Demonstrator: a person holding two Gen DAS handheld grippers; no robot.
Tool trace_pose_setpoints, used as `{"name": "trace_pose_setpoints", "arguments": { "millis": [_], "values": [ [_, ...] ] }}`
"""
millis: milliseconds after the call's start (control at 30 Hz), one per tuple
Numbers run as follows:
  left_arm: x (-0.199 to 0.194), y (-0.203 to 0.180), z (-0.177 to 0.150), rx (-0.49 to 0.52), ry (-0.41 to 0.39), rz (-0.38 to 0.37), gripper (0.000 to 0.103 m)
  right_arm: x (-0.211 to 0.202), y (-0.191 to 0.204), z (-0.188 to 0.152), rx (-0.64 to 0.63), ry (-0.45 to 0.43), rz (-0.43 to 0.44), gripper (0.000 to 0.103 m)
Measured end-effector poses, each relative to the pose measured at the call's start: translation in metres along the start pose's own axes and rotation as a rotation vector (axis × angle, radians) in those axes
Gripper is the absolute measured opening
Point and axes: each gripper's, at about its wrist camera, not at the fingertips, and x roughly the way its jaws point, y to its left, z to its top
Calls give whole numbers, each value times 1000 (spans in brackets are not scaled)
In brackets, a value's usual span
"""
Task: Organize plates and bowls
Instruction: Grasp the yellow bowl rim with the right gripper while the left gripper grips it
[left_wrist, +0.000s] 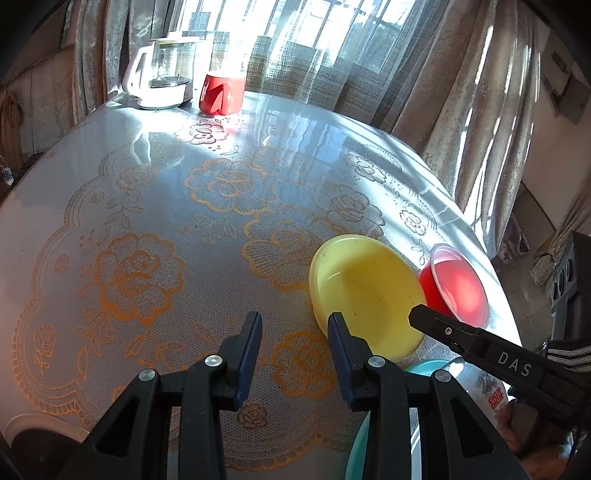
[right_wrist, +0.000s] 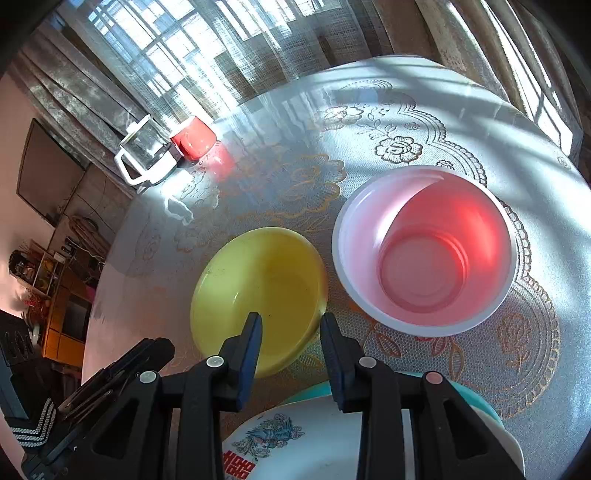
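Observation:
A yellow bowl (left_wrist: 365, 291) (right_wrist: 258, 295) sits on the lace-patterned table beside a red bowl with a white rim (left_wrist: 458, 284) (right_wrist: 424, 251). Nearer me lies a white plate with a blue bird print (right_wrist: 295, 435) on a teal plate (right_wrist: 476, 400) (left_wrist: 424, 369). My right gripper (right_wrist: 291, 325) hovers open over the yellow bowl's near right rim, one finger above the inside and one outside it, pads not pressing. My left gripper (left_wrist: 295, 325) is open and empty just left of the yellow bowl. One of the right gripper's fingers (left_wrist: 443, 328) reaches over the yellow bowl's right edge.
A glass jug with a white handle (left_wrist: 162, 74) (right_wrist: 147, 158) and a red cup (left_wrist: 221, 92) (right_wrist: 194, 138) stand at the far edge by the curtains. A white-rimmed round object (left_wrist: 37, 424) lies at the near left. The table edge (left_wrist: 491, 258) runs close behind the red bowl.

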Motion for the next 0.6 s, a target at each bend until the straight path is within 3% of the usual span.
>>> {"name": "trace_pose_setpoints", "arguments": {
  "millis": [100, 200, 333, 600],
  "values": [
    [12, -5, 4, 7, 14, -15, 38, 7, 0, 2, -4, 9, -21, 32],
    [27, -11, 5, 30, 36, 23, 40, 17, 0, 3, -18, 27, -46, 29],
    [40, -12, 4, 16, 107, -65, 21, 26, 3, 4, -47, 43, -64, 23],
    [26, -17, -2, 45, 75, 0, 20, 31, 11, 0, -103, 53, -59, 19]
  ]
}}
